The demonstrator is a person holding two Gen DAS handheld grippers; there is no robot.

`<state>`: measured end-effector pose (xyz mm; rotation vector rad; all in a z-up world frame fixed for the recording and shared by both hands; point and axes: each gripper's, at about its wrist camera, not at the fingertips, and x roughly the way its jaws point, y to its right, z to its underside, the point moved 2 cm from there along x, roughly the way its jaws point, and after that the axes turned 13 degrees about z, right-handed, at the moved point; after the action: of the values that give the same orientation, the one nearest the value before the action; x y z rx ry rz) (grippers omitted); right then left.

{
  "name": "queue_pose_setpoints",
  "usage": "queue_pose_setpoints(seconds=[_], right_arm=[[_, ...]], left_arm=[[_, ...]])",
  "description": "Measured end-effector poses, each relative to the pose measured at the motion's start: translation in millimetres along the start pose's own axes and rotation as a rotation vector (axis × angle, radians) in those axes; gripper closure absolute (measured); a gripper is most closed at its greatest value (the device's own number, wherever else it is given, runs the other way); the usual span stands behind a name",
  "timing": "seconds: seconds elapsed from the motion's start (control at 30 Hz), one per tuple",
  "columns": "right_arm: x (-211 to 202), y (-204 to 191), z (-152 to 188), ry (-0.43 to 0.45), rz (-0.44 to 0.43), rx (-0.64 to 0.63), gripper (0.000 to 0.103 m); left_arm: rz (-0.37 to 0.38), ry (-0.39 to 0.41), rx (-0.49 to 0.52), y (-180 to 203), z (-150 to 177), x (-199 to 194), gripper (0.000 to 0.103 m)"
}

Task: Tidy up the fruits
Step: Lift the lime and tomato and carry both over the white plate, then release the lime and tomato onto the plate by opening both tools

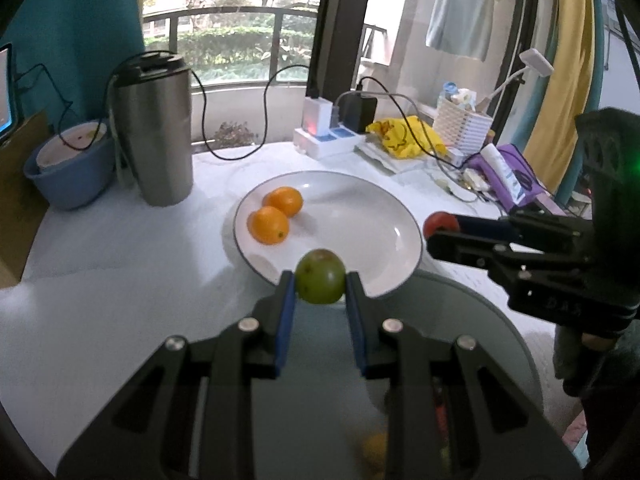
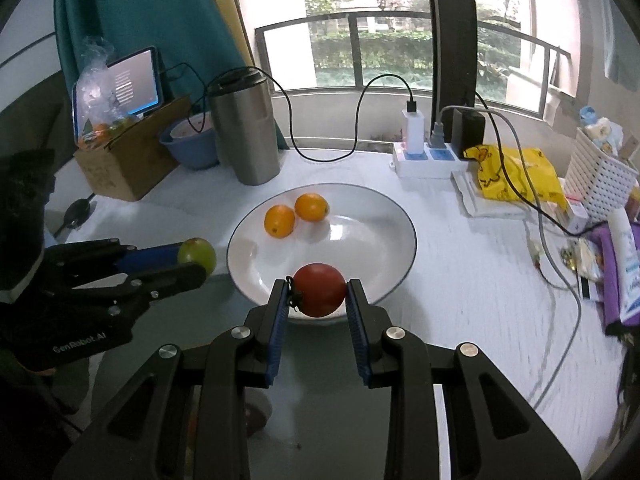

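A white plate (image 1: 360, 196) (image 2: 372, 216) on the white table holds two oranges (image 1: 276, 214) (image 2: 296, 214) on its far left side. My left gripper (image 1: 320, 280) is shut on a green fruit (image 1: 320, 276) and holds it above the plate's near rim; the fruit also shows in the right wrist view (image 2: 198, 254). My right gripper (image 2: 319, 292) is shut on a red tomato (image 2: 320, 290) above the plate's near edge; the tomato also shows in the left wrist view (image 1: 440, 224).
A steel tumbler (image 1: 154, 128) (image 2: 244, 128) and a blue bowl (image 1: 68, 168) stand to the left behind the plate. A power strip with chargers (image 2: 424, 156), a yellow bag (image 2: 516, 176) and a white basket (image 2: 600, 176) lie to the right. A grey tray (image 1: 480, 320) with fruit sits under the grippers.
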<state>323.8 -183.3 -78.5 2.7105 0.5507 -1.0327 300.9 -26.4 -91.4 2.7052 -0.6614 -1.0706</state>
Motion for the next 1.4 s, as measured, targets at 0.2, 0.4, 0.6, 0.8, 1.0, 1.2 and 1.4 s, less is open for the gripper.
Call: queue_pose_setpoints(seconds=[0.2, 0.4, 0.6, 0.8, 1.0, 1.2, 1.4], right_arm=[[24, 2, -11, -0.009, -0.008, -0.006, 0.072], [51, 4, -19, -0.030, -0.018, -0.011, 0.072], [75, 7, -26, -0.048, -0.010, -0.009, 0.072], [87, 9, -26, -0.062, 0.004, -0.009, 0.072], [89, 10, -26, -0.067, 0.026, -0.006, 0.071], [74, 9, -28, -0.046, 0.042, -0.003, 0.065], [50, 7, -28, -0.017, 0.050, 0.002, 0.063]], left_arm=[[-0.007, -0.020, -0.013, -11, -8, 24, 0.077], [-0.021, -0.042, -0.028, -23, -10, 40, 0.077], [-0.015, -0.058, -0.053, -32, -11, 52, 0.077], [-0.017, -0.062, -0.055, -32, -13, 56, 0.076], [-0.033, -0.055, -0.074, -33, -14, 52, 0.073], [-0.033, -0.025, -0.092, -32, -16, 37, 0.056], [-0.034, 0.004, -0.101, -28, -13, 18, 0.053]])
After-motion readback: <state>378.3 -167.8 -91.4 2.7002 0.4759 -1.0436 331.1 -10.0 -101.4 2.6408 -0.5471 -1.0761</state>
